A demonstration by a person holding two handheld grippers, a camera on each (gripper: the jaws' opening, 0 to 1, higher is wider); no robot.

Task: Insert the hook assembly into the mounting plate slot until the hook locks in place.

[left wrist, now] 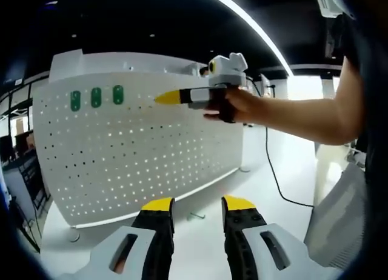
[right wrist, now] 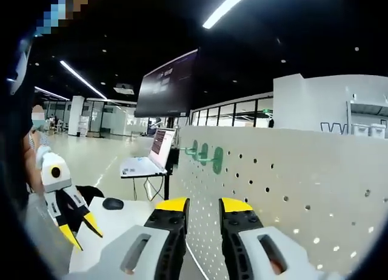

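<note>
Yellow-tipped left claw (left wrist: 197, 206) and right claw (right wrist: 204, 207) — agape, holding nothing.

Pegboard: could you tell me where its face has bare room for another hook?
The pegboard is bare of hooks below and right of the three green hooks at its upper left. Its upper right is crowded: the right claw points at it there. A small hook lies on the table.
</note>
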